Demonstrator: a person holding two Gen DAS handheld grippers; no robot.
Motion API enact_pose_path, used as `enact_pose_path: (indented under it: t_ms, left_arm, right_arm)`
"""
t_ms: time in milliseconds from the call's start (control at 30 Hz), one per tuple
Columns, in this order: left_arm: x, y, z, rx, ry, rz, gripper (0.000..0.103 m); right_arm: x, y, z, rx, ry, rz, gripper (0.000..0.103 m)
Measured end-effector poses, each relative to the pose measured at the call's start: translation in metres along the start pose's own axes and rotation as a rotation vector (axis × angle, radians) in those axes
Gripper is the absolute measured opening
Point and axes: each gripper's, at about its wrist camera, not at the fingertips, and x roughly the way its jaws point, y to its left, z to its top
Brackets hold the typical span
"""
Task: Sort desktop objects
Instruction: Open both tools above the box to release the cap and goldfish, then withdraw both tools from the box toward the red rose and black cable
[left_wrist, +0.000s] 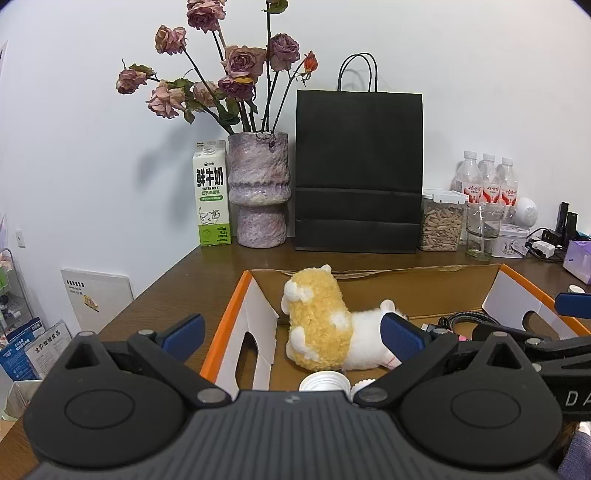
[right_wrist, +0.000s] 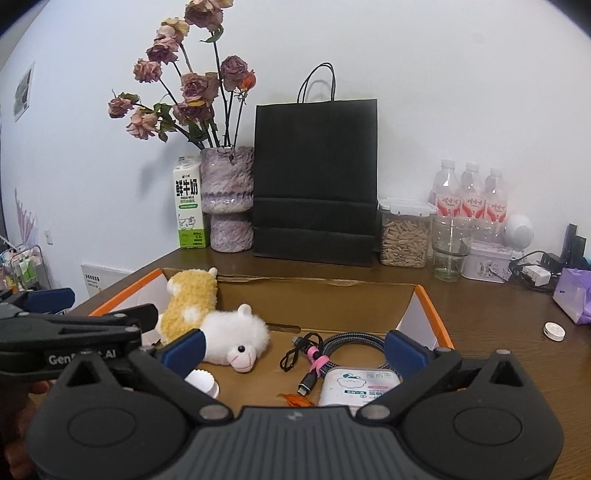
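Both my grippers (left_wrist: 291, 334) (right_wrist: 293, 350) spread empty over the box (right_wrist: 430, 302) — plush toys (right_wrist: 236, 338), cable (right_wrist: 343, 345) stowed — small white disc (right_wrist: 553, 331) left on the desk

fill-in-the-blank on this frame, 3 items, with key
1. The plush toys lie inside the ____ box.
2. The milk carton stands left of the ____ holding dried roses.
3. Between the vase and the seed jar stands a black paper ____.

Missing words: cardboard; vase; bag
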Motion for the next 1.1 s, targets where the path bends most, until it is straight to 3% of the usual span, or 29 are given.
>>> enact_pose_path:
  t_ms: [633, 800, 1100]
  left_arm:
    - [-0.012, 0.005, 0.003, -0.028, -0.029, -0.025, 0.103]
    - [-0.01, 0.004, 0.004, -0.042, -0.011, -0.023, 0.103]
    - [-0.044, 0.003, 0.009, -0.021, -0.033, -0.031, 0.103]
  right_arm:
    - [-0.011, 0.003, 0.007, -0.052, -0.033, -0.014, 0.103]
    - [-0.03, -0.002, 0.018, -0.04, -0.056, -0.008, 0.103]
    - [-0.069, -0.018, 0.018, -0.02, -0.043, -0.032, 0.103]
